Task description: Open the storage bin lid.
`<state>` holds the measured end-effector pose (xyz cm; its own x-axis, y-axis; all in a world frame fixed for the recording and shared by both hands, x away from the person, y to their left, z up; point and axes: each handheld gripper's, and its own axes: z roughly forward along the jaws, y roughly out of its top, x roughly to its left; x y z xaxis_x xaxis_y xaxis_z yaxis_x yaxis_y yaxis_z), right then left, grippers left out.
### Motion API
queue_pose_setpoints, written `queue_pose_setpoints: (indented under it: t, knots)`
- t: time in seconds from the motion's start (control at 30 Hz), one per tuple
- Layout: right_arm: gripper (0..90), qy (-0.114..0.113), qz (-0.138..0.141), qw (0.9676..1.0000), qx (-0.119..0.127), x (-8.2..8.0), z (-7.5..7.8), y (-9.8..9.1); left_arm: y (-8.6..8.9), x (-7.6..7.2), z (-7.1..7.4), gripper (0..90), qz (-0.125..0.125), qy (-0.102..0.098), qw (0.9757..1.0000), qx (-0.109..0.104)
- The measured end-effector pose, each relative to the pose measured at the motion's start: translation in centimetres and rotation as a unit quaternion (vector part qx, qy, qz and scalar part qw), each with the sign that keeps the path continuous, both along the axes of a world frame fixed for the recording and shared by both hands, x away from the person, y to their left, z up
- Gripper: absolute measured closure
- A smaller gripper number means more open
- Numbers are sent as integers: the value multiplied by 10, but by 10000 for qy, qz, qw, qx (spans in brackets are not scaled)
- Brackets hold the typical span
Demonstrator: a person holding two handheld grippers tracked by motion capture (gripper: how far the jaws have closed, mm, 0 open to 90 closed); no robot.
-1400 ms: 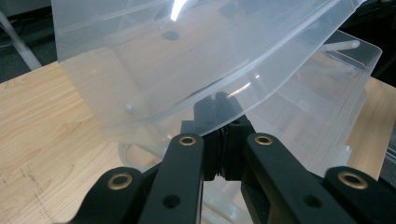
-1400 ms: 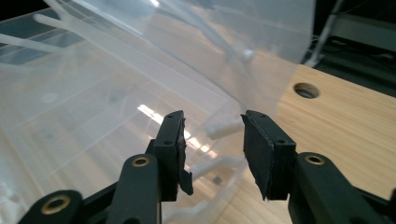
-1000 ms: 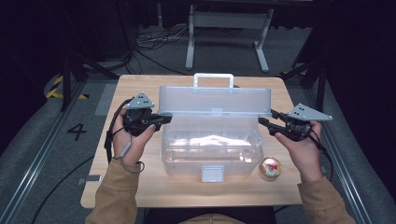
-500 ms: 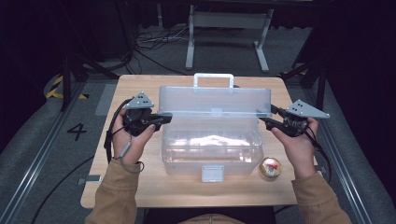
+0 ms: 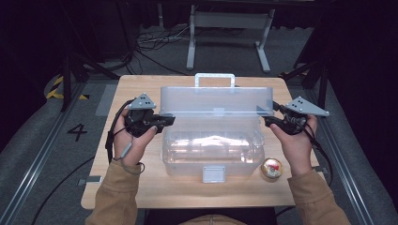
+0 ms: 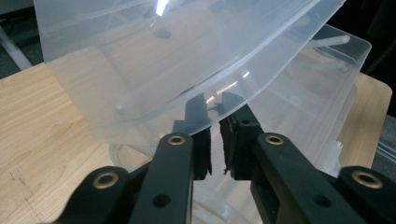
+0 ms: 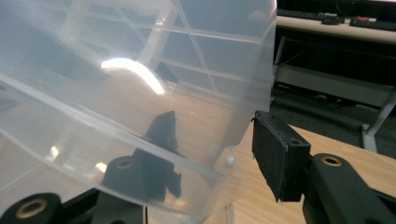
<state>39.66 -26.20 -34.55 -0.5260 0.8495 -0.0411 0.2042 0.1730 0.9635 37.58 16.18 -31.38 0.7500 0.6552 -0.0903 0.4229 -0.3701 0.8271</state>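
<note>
Clear plastic box lid (image 5: 216,101) light, thin, flexy, slick; grab end edges; left tongs (image 6: 215,140) just opening, narrow gap at lid rim; right tongs (image 7: 212,154) opening wider, straddling lid edge, not pressing.

A large dark numeral "4" (image 5: 77,132) is marked on the grey floor to the left of the wooden table (image 5: 141,187), near a floor rail, seen in the high view. Farther back on the same side lies a strip of yellow and black hazard striping (image 5: 60,89) on the floor. No other text, label, brand or number can be read in any view.
</note>
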Motion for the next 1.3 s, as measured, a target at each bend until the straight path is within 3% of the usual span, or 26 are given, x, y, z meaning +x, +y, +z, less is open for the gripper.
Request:
queue_pose_setpoints:
  t: [0.43,0.73,0.83,1.0,1.3]
  knots:
    - [527,-435,-272,9987,-33,2,8,6,4,-10,1,715,-66,76,9999,89]
    - [624,-617,-471,9970,39,5,18,7,13,-19,1,713,-60,143,9998,104]
    - [709,-568,-528,9970,21,8,20,4,13,-22,2,710,-128,173,9997,142]
    - [726,-462,-539,9975,34,13,22,3,12,-25,2,705,-242,199,9993,208]
    - [748,-257,-508,9984,38,24,26,1,11,-36,4,681,-660,279,9971,262]
